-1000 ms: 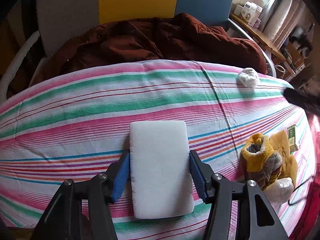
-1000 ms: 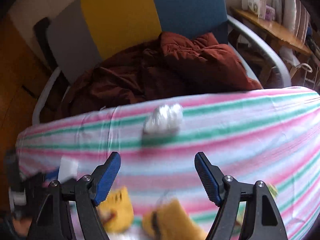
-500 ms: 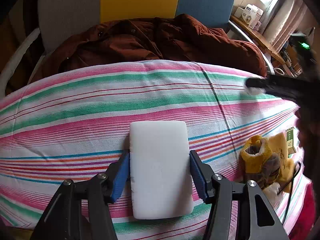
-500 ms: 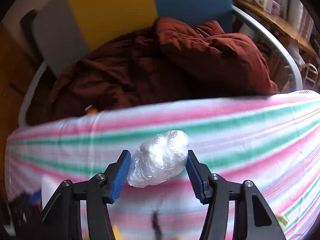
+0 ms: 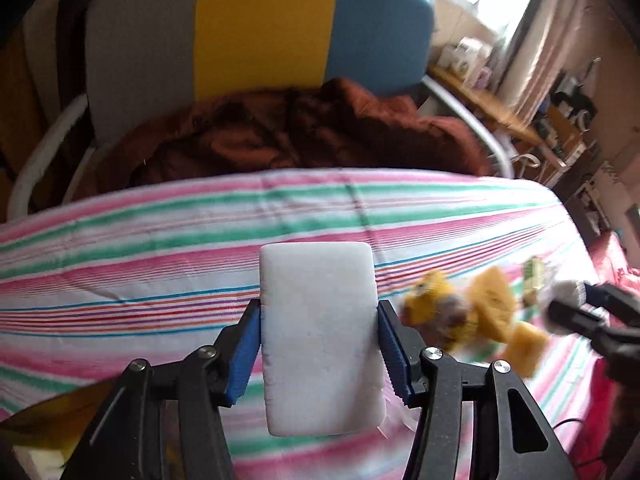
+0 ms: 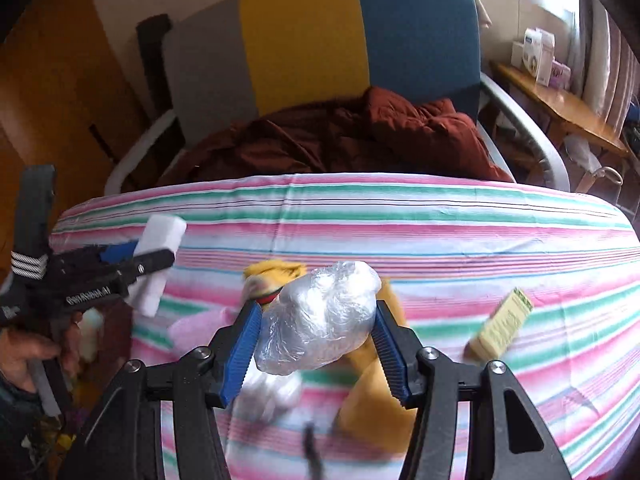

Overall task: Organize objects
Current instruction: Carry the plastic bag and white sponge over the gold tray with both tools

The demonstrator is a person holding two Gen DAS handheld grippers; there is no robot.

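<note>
The left gripper (image 5: 319, 344) points steeply down over the striped tabletop (image 5: 160, 248); its jaws are closing on the white foam block (image 5: 320, 336), which they hold by its long sides, lifted clear of the cloth. The right gripper (image 6: 318, 346) is tilted down the same way – its jaws grip a crumpled clear plastic bag (image 6: 320, 316) above the yellow plush toy (image 6: 372, 400). A hand (image 6: 28, 356) holds the left tool's handle

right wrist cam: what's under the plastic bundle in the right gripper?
Below the clear plastic bundle held by the right gripper: a yellow plush toy and another crumpled plastic wad on the striped cloth. The bundle covers the toy's middle.
</note>
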